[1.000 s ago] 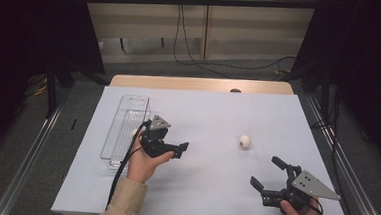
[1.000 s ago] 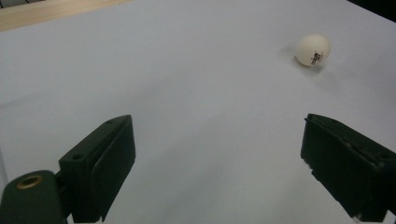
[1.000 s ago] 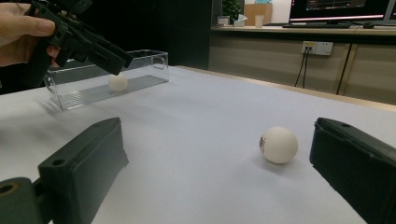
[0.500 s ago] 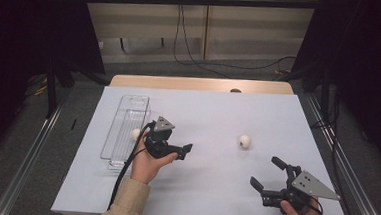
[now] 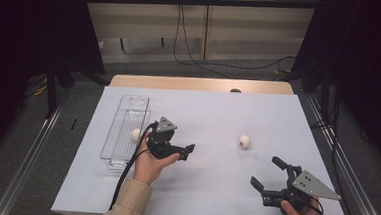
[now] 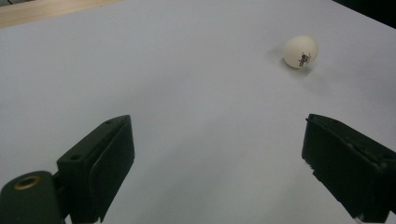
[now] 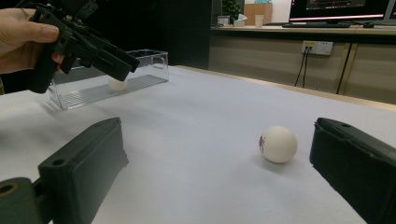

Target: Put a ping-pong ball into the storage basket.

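Work in hand, as judged: gathering table-tennis balls into the clear plastic tray (image 5: 113,133) at the left of the white table (image 5: 218,114). One ball in the tray (image 5: 136,133) lies on its ridged floor, about midway along its length. The loose ball (image 5: 245,141) sits on the open table surface, right of centre, well apart from the tray; dark printing shows on its side.

Left gripper (image 5: 188,149): held just right of the tray, above the table, pointing right toward the loose ball. Its jaws stand wide apart with nothing between them. In the left gripper view the loose ball (image 6: 300,51) lies far ahead and to the right of the jaw line.

Right gripper (image 5: 267,172): low at the near right of the table, pointing far-left. Jaws fully spread, holding nothing. In the right gripper view the loose ball (image 7: 278,143) rests near the right-hand jaw, not centred in the gap.

Recommendations for the pick: the right gripper is the nearer tool. Shift it so the ball sits midway between the jaws before advancing; as it stands, the right jaw would likely nudge the ball and set it rolling. Keep the jaws low, level with the ball's widest part, and close slowly and lightly, since a light, smooth sphere may squirt out under an off-centre squeeze. Keep the left gripper clear of the path to the tray.
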A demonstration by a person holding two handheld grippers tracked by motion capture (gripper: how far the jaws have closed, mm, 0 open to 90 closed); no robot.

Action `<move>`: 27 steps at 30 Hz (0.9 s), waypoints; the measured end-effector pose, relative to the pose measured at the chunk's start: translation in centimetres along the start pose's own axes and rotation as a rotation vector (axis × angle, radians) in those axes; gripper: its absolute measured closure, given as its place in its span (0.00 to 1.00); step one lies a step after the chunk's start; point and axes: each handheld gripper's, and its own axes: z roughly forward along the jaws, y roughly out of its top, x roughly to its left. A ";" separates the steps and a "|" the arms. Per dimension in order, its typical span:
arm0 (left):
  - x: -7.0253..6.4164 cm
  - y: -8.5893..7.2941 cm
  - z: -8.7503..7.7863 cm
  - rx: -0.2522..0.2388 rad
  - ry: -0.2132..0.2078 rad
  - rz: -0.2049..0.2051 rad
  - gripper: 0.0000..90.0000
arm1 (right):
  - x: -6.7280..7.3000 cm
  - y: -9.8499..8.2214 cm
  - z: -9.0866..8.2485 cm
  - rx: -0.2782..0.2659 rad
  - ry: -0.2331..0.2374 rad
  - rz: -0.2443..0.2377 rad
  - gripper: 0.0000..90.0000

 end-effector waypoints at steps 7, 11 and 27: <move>-0.1 0.0 0.0 -0.002 -0.006 0.004 0.10 | 0.0 0.0 0.0 -0.001 0.001 0.000 0.03; -0.2 0.0 0.1 -0.004 -0.004 -0.001 0.10 | 0.0 0.0 0.0 -0.001 0.000 0.002 0.03; -0.5 0.0 0.8 -0.002 -0.014 0.008 0.10 | 0.0 0.0 0.1 -0.002 0.001 0.006 0.03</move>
